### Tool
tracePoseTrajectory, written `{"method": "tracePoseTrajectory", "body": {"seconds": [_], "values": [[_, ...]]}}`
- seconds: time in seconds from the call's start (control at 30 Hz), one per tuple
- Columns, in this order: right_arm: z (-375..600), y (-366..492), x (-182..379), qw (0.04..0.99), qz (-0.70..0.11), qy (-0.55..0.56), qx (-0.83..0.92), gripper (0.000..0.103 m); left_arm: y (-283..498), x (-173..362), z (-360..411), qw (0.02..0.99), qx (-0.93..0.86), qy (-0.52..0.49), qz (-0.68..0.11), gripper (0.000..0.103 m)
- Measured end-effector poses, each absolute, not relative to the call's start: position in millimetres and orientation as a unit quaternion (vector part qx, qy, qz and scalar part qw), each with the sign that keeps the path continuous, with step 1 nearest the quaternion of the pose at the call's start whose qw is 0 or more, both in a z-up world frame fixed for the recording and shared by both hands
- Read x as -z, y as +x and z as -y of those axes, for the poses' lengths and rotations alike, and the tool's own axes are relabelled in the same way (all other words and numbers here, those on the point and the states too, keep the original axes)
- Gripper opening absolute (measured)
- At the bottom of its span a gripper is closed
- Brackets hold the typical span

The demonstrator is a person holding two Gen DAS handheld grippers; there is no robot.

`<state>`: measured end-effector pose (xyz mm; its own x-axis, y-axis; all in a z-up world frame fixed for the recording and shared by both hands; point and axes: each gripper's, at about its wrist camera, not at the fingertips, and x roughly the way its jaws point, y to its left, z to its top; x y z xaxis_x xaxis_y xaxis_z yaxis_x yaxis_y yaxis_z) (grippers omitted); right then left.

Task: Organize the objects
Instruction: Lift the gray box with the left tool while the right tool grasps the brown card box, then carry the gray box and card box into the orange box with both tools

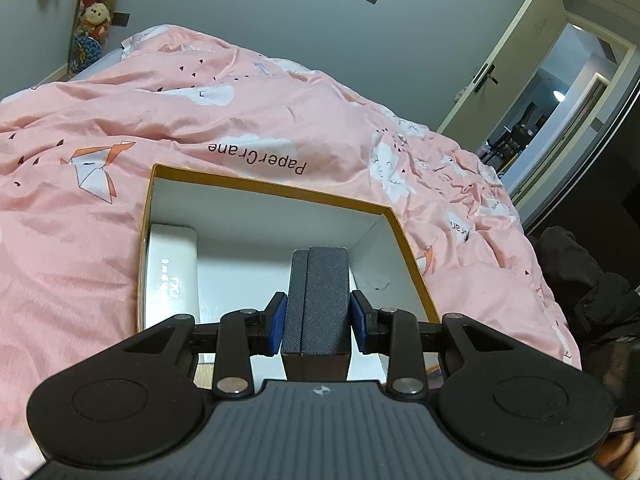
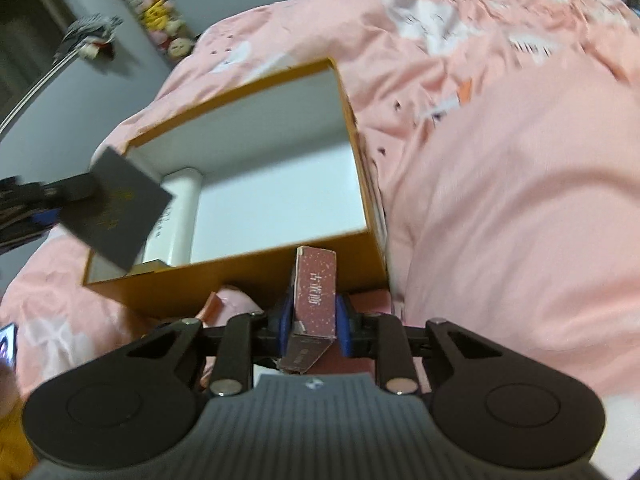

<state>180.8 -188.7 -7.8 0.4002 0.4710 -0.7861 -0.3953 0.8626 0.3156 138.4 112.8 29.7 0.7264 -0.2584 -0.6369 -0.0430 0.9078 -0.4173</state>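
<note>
An open orange box (image 1: 280, 190) with a white inside lies on the pink quilt; it also shows in the right wrist view (image 2: 224, 280). A white flat box (image 1: 172, 272) lies inside at its left, also seen in the right wrist view (image 2: 180, 208). My left gripper (image 1: 319, 316) is shut on a dark grey box (image 1: 318, 300) and holds it over the orange box; that dark box (image 2: 116, 208) hangs over the box's left side in the right wrist view. My right gripper (image 2: 311, 320) is shut on a dark red speckled box (image 2: 315, 292), just outside the orange box's near wall.
The pink quilt (image 1: 280, 120) covers the bed all around the box. Plush toys (image 1: 96, 0) hang by the far wall. An open door (image 1: 560, 100) is at the right. A dark heap (image 1: 592, 300) lies beside the bed. A phone screen (image 2: 8, 344) shows at the left edge.
</note>
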Motion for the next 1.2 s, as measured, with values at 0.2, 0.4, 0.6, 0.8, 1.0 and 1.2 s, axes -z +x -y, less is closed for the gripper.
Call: {"method": "tracePoseTrajectory", "body": {"seconds": [0.2,0.4,0.6,0.8,1.0,1.2], "values": [[190.5,188.0,-48.5,0.84,-0.446,-0.015,-0.31,0.024,150.0,-24.3,-122.7,0.9,0.039,-0.226,-0.369,0.038],[152.0,223.1,-72.4,0.848,-0.393,-0.043,-0.354,0.024,171.8,-11.1,-128.4,0.892,0.015,-0.255,-0.373,0.038],[92.1,280.6,-23.5,0.813,-0.441,-0.052,-0.377,0.024,207.6,13.9,-133.0,0.874,-0.001,-0.272,-0.403,0.038],[61.8,318.4,17.9,0.775,-0.495,-0.036,-0.391,0.024,229.7,32.2,-134.2,0.875,-0.026,-0.264,-0.406,0.038],[46.7,351.1,37.2,0.761,-0.517,-0.005,-0.392,0.024,243.5,50.1,-142.4,0.865,-0.049,-0.286,-0.409,0.038],[35.4,374.1,47.6,0.751,-0.528,0.005,-0.397,0.024,245.9,55.0,-145.9,0.863,-0.056,-0.28,-0.418,0.04]]}}
